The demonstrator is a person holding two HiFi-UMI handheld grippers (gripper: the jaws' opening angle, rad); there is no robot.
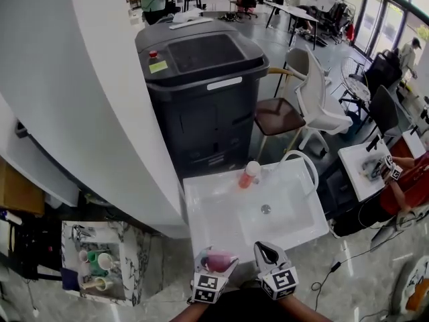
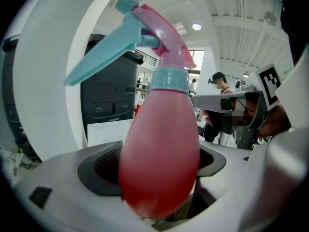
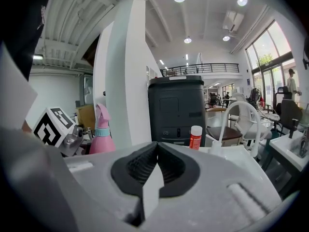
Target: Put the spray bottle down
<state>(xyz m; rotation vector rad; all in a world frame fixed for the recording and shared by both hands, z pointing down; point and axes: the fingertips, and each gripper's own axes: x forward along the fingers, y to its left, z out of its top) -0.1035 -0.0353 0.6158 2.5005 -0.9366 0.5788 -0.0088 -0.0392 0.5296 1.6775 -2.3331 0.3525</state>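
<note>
The pink spray bottle with its teal trigger stands upright between the jaws of my left gripper, which is shut on its round body. It hangs over the near edge of the white sink. My right gripper is just to the right of it, jaws shut with nothing in them. From the right gripper view the spray bottle shows at the left, beside the left gripper's marker cube.
An orange bottle with a white cap stands at the sink's far rim, next to the arched faucet. Behind is a big black machine and a white curved column. A marble shelf with cups is lower left; chairs stand right.
</note>
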